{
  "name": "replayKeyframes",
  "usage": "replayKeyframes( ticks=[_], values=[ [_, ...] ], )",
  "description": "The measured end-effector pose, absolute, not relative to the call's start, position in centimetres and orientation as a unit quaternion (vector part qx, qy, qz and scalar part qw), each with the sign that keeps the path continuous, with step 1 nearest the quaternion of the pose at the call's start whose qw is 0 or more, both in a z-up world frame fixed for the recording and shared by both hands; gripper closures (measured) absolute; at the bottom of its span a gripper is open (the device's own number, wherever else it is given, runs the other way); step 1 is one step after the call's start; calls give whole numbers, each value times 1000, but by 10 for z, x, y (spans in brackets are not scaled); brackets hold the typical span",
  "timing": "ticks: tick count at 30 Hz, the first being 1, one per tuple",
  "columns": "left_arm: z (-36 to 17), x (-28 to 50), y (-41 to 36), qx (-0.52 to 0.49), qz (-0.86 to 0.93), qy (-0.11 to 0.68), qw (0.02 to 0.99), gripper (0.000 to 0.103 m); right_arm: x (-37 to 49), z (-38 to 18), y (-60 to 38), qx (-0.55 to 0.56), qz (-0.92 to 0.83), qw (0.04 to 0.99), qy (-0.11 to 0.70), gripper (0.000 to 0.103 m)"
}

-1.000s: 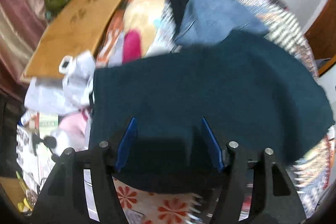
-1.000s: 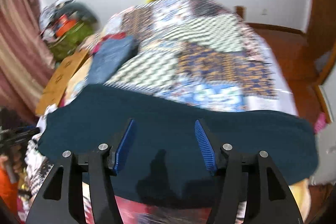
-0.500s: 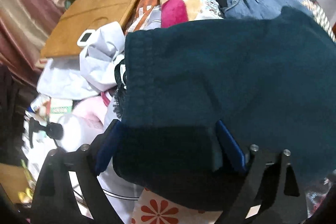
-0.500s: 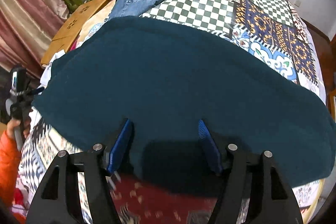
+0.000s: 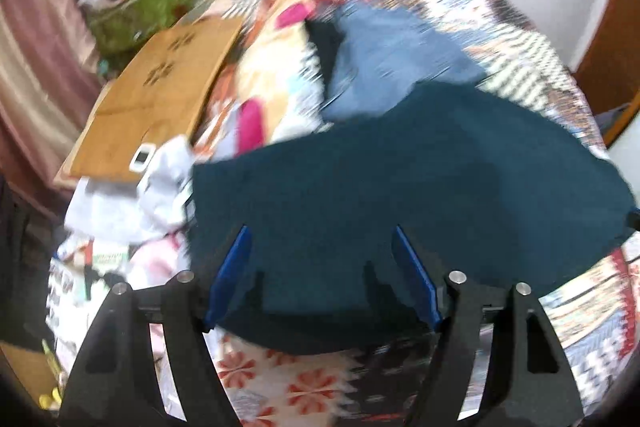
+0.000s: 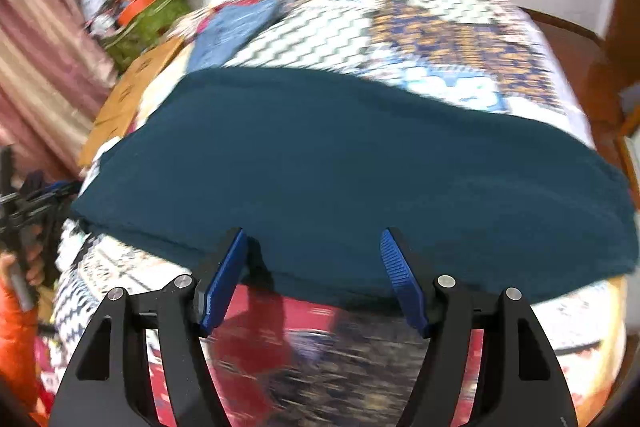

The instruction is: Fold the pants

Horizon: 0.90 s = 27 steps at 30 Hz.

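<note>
The dark teal soft cloth pants (image 5: 400,195) lie on the bed with the patchwork quilt (image 6: 440,27), spread wide and flat. They look folded over once already, because only one broad band shows, with no split legs to see. So I think the first fold is done and one or two more folds are left to make a small neat pile.

The left gripper (image 5: 320,267) hangs just above the near edge of the pants. Its blue pads stand apart and are coming together right now. The cloth lies below the gap, but the pads do not pinch it. Nothing is held.

The right gripper (image 6: 312,267) hangs over the near hem too. Its blue pads stand apart, with the edge of the pants just ahead of them and below. It holds nothing.

Beyond the left gripper, past the pants, lies a folded pair of blue jeans (image 5: 392,67). Off to its left is a flat brown wooden board (image 5: 160,99).

Both views are blurry, so small creases are hard to tell. The next job, I guess, is to grab an edge and fold again.
</note>
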<state>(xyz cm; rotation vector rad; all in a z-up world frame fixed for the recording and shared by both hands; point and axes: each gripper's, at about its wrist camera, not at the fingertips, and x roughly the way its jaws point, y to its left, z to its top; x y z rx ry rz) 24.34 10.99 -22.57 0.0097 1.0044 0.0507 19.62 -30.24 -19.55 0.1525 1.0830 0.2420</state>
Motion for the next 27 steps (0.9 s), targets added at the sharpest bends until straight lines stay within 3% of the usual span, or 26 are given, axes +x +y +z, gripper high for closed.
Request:
replayKeyframes(
  ticks=[6, 15, 27],
  values=[
    [-208, 272, 43, 31, -38, 471, 881, 22, 175, -182, -392, 123, 12, 867, 483, 36],
    [-257, 318, -42, 75, -118, 554, 821, 22, 125, -212, -506, 264, -90, 838, 469, 34],
    [-265, 351, -89, 116, -128, 565, 807, 15, 138, -256, -549, 375, -105, 812, 436, 34]
  ],
)
